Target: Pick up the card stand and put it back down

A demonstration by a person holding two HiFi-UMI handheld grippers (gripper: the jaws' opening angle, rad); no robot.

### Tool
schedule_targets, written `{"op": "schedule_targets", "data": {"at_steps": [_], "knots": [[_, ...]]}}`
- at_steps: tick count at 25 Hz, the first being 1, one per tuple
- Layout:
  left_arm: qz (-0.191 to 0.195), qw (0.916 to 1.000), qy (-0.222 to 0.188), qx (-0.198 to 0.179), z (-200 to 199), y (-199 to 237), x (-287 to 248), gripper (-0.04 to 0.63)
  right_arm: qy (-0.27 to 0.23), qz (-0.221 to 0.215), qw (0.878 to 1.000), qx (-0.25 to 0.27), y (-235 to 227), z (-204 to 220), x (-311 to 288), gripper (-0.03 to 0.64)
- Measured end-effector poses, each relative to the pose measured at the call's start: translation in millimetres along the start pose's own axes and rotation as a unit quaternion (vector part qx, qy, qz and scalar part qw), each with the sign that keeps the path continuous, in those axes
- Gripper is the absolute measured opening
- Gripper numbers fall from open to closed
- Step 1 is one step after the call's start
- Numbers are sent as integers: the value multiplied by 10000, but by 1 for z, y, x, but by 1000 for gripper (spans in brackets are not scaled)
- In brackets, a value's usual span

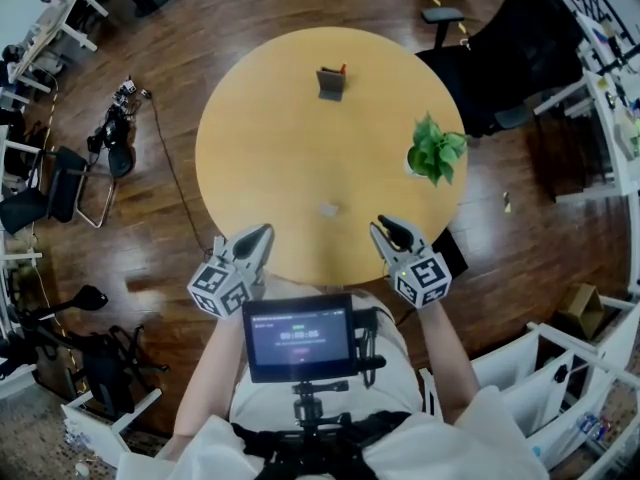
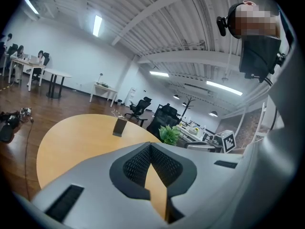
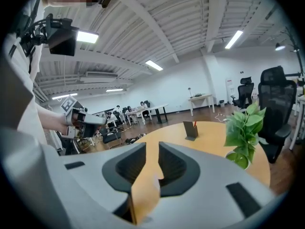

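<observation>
**Stand far off, both tongs empty**

Your stand (image 1: 331,82) sits on the far side of the round table (image 1: 250,168), well apart from both tongs, with a red tip showing at its top. Your left tongs (image 2: 150,146) hover at the near edge, tips together on nothing. Your right tongs (image 3: 152,144) stand partly open, with only tabletop between them. A plant (image 1: 435,148) stands at the right rim. The print on your chest screen (image 1: 298,336) is too small to read.
</observation>
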State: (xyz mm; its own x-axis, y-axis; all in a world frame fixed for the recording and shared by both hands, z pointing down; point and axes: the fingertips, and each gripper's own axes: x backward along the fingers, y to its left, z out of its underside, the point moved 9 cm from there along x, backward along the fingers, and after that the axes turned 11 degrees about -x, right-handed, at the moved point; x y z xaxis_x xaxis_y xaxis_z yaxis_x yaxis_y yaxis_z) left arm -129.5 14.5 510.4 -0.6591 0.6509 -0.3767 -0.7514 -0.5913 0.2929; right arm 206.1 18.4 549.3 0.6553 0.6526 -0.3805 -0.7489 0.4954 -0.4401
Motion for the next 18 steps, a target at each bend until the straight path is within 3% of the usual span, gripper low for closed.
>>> {"op": "schedule_targets", "data": {"at_steps": [11, 18], "knots": [[158, 9991, 398, -15, 5, 32, -8, -6, 498, 169, 9986, 19, -17, 21, -41, 94], [399, 9969, 628, -271, 3, 49, -21, -6, 975, 258, 9949, 66, -25, 48, -76, 94]]}}
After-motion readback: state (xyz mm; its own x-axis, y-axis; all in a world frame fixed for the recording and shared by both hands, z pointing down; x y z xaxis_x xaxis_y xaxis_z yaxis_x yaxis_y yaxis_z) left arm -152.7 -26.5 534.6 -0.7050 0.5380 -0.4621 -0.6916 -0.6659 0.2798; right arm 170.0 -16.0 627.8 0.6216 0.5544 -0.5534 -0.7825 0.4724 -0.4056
